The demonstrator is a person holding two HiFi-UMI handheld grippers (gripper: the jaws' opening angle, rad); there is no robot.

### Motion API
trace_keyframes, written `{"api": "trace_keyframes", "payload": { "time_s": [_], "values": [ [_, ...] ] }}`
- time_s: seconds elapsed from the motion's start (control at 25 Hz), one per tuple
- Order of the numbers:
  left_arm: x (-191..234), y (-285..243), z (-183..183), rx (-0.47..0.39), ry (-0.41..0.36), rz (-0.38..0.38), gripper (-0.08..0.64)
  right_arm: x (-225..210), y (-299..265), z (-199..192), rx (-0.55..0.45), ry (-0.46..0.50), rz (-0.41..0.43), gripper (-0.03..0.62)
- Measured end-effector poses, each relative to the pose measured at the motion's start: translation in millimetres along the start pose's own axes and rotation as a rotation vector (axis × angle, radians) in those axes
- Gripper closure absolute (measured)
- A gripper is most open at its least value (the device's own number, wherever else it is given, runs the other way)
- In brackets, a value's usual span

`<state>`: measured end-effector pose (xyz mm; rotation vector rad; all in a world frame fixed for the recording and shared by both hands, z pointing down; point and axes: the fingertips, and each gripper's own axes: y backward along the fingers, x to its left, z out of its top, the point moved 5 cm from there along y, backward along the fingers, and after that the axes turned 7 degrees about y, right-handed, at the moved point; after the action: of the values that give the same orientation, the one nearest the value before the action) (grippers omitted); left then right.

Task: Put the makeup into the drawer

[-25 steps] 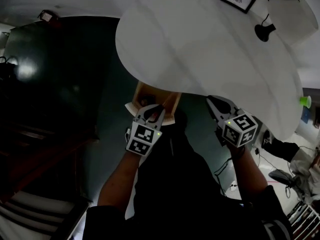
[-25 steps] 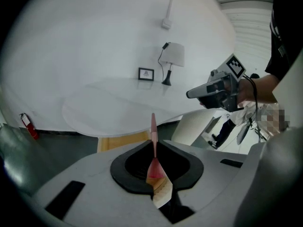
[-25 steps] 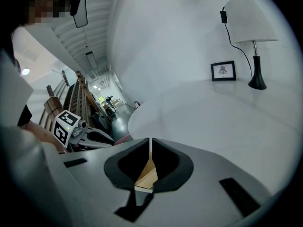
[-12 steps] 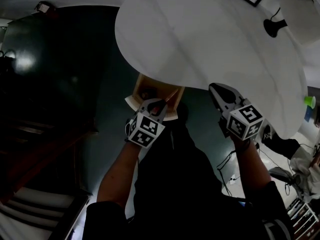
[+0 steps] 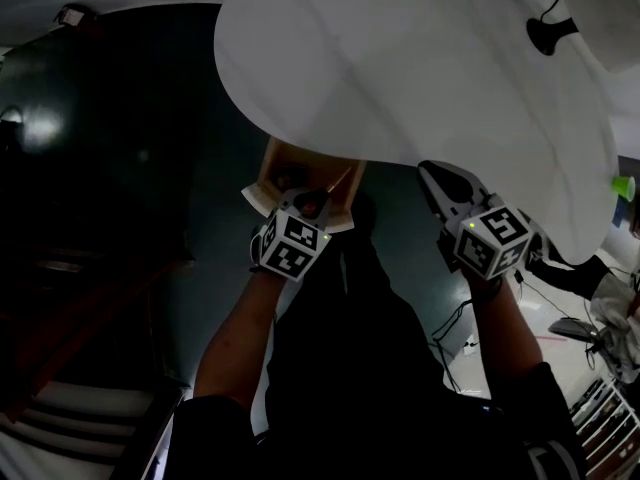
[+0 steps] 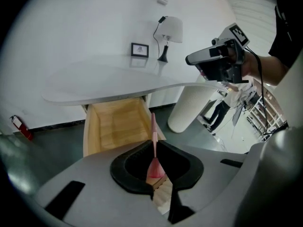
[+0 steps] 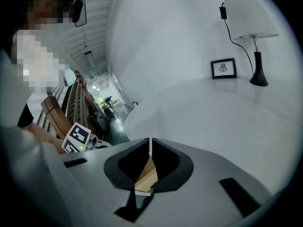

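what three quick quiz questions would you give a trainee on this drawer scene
1. True or false: the drawer is shut.
2. What holds the pink makeup? A the left hand-held gripper B the drawer C nothing
3. Fill in: the jaws of the right hand-held gripper are ___, with nothing between them.

Key: 1 false, it stands open. 2 A. 3 shut.
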<state>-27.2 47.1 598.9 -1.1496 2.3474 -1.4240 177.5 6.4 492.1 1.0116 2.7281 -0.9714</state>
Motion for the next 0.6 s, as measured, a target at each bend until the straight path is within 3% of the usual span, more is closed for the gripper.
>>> {"api": "trace_keyframes", "payload": {
  "time_s": [0.6],
  "values": [
    [6, -19, -5, 0.053, -0.004, 0.032, 0.509, -4, 16, -8, -0.007, -0.025, -0.048, 0.566]
  ]
}}
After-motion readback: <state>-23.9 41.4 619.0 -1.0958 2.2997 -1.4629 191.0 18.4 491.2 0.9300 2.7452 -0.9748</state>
